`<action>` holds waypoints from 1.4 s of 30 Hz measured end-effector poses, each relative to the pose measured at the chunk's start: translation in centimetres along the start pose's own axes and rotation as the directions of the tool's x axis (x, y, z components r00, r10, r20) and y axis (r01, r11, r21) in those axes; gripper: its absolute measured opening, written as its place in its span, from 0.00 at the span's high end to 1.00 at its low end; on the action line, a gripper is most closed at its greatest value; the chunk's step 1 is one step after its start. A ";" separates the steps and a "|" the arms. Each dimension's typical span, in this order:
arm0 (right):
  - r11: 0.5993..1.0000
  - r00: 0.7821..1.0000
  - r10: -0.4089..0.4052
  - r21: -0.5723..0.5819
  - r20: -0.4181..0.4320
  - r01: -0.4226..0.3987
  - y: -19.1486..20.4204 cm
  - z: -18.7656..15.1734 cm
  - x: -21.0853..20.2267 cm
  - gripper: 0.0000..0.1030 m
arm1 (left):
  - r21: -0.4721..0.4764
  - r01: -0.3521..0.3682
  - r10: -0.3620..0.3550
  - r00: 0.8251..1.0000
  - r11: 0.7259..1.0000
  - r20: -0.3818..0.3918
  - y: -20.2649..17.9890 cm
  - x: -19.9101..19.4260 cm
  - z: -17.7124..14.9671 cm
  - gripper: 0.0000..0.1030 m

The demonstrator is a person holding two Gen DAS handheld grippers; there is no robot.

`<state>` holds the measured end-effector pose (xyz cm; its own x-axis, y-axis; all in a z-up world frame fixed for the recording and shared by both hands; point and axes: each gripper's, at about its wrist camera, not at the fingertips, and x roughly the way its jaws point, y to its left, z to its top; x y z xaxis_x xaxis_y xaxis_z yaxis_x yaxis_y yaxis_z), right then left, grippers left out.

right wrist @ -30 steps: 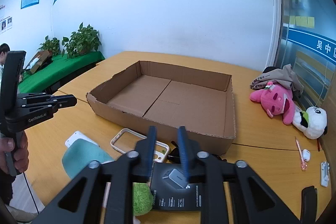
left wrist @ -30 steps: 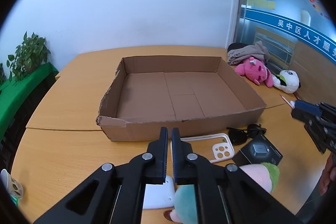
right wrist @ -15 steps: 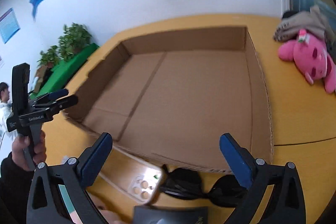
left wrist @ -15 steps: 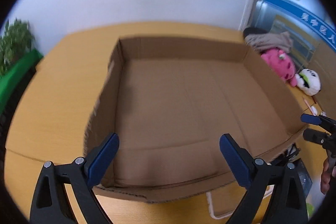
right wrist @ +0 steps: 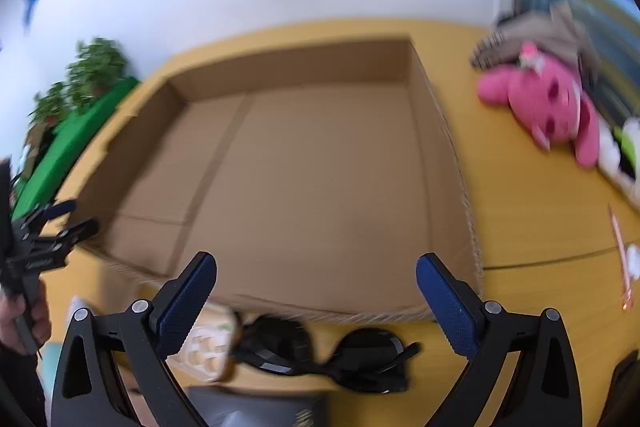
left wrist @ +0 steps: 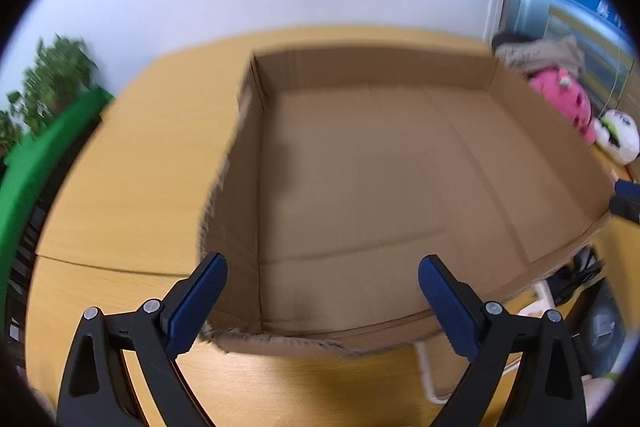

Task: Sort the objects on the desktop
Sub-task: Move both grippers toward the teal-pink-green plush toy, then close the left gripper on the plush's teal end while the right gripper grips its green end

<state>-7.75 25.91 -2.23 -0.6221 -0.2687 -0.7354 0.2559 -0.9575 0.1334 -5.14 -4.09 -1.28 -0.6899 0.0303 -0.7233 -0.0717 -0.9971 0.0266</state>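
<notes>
An empty shallow cardboard box lies on the wooden table. My left gripper is open and empty over the box's near left corner. My right gripper is open and empty above the box's near wall. Black sunglasses lie on the table just below the right gripper. A white phone case lies left of them; it also shows in the left wrist view. A dark box lies at the bottom edge.
A pink plush toy and a white panda plush lie right of the box, with a grey cloth behind. A pink pen lies at the right. Plants stand at the left.
Both grippers went from shut to wide open one second ago. Both have since moved forward and tilted down over the box; the frames are blurred by motion.
</notes>
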 end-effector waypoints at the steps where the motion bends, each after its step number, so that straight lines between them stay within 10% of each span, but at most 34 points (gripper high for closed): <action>1: 0.999 0.999 -0.002 -0.036 0.041 0.004 1.2 -0.3 -1.5 0.00 | 0.000 0.006 -0.006 0.999 1.000 0.037 -0.3 -1.6 0.1 0.06; 10: 0.965 0.973 -0.011 -0.253 0.232 0.071 9.1 -4.0 -8.3 0.02 | -0.011 0.119 -0.111 0.952 0.993 0.286 -3.2 -12.3 -2.0 0.01; 12: 0.966 0.967 0.006 -0.251 0.256 0.060 9.6 -4.7 -9.3 0.21 | -0.025 0.141 -0.127 0.943 0.990 0.308 -3.3 -13.2 -2.8 0.01; 14: 0.968 0.968 0.016 -0.245 0.251 0.048 9.7 -5.1 -9.8 0.73 | -0.039 0.166 -0.145 0.938 0.985 0.316 -3.1 -13.7 -3.3 0.01; 15: 0.968 0.970 0.012 -0.244 0.242 0.049 9.6 -5.2 -9.8 0.75 | -0.045 0.179 -0.155 0.933 0.983 0.324 -3.0 -14.0 -3.4 0.01; 17: 0.969 0.973 0.019 -0.244 0.230 0.039 9.6 -5.5 -9.9 0.75 | -0.063 0.190 -0.158 0.927 0.980 0.339 -2.7 -14.1 -3.9 0.04; 19: 0.969 0.973 0.024 -0.245 0.230 0.034 9.7 -5.8 -10.2 0.71 | -0.081 0.194 -0.157 0.930 0.978 0.332 -2.7 -14.1 -4.1 0.33; 21: 0.971 0.973 0.038 -0.240 0.226 0.018 9.7 -6.1 -10.5 0.36 | -0.103 0.174 -0.142 0.953 0.979 0.266 -2.2 -13.2 -4.4 0.82; 22: 0.971 0.973 0.043 -0.237 0.229 0.013 9.8 -6.2 -10.7 0.05 | -0.107 0.171 -0.142 0.961 0.979 0.237 -2.1 -12.7 -4.6 0.85; 25: 0.967 0.966 0.055 -0.254 0.254 0.012 10.0 -6.8 -11.7 0.00 | -0.140 0.220 -0.194 0.965 0.966 0.175 -1.4 -11.5 -5.5 0.80; 29: 0.951 0.970 0.104 -0.309 0.220 -0.032 10.3 -7.6 -12.1 0.00 | -0.198 0.213 -0.198 0.976 0.957 0.092 -0.7 -10.2 -6.7 0.31; 36: 0.900 0.968 0.247 -0.360 -0.040 -0.244 9.3 -12.0 -9.1 0.00 | -0.192 0.292 -0.302 0.953 0.937 -0.026 -0.3 -8.2 -9.7 0.30; 42: 0.892 0.941 0.289 -0.307 -0.176 -0.332 8.8 -14.8 -5.7 0.00 | -0.272 0.417 -0.442 0.897 0.867 -0.034 0.9 -6.6 -10.7 0.26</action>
<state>9.01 20.54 -6.70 -0.3812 -0.5115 -0.7701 0.6616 -0.7327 0.1592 7.04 -5.91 -3.82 -0.5624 0.4652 -0.6836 -0.1538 -0.8711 -0.4663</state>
